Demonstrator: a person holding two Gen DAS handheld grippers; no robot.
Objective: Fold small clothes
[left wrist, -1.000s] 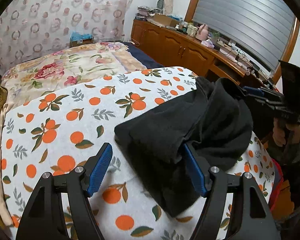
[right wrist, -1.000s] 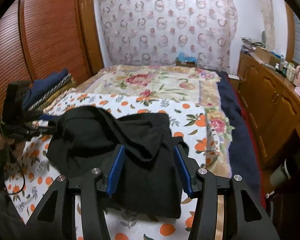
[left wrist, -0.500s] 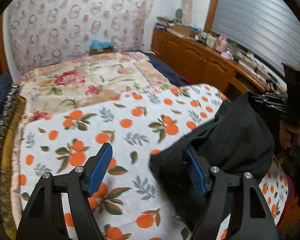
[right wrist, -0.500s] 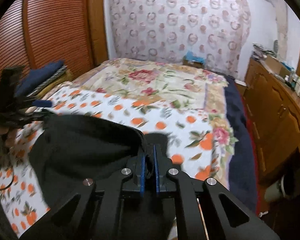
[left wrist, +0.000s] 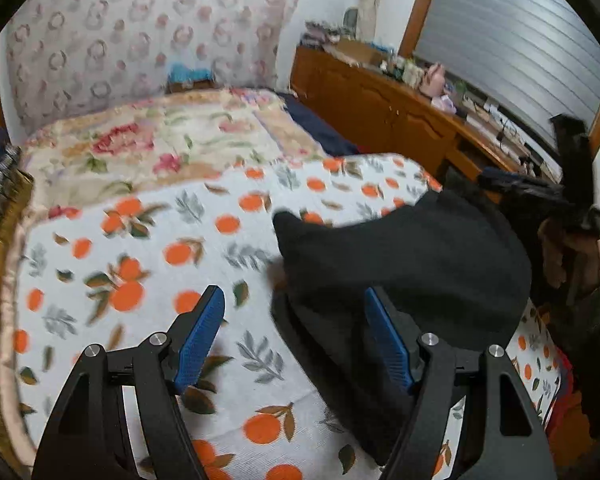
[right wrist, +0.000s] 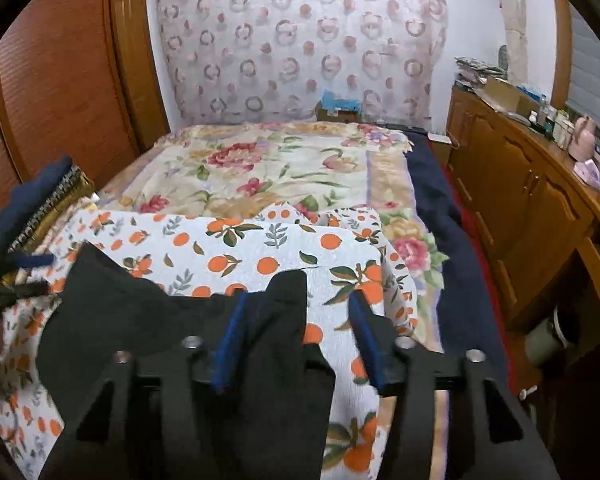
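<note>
A black garment (left wrist: 400, 256) lies bunched on the orange-print cloth (left wrist: 140, 248) that covers the near end of the bed. My left gripper (left wrist: 292, 300) is open above the garment's left edge, its right finger over the black fabric and its left finger over the cloth. In the right wrist view the garment (right wrist: 140, 320) has an upturned corner between the jaws of my right gripper (right wrist: 298, 304). Those jaws are opening, and printed cloth shows between the corner and the right pad. The left gripper (right wrist: 32, 274) shows at the far left edge there.
A floral blanket (right wrist: 260, 168) covers the far half of the bed. Folded dark blue and patterned textiles (right wrist: 40, 196) are stacked at the bed's left side by a wooden wardrobe (right wrist: 60, 80). A cluttered wooden cabinet (right wrist: 520, 208) runs along the right. A hand (left wrist: 556, 248) holds the right gripper.
The right gripper closed on the black garment half a second ago and its jaws now stand apart. The garment has shifted and lies flatter, with one corner sticking up.
</note>
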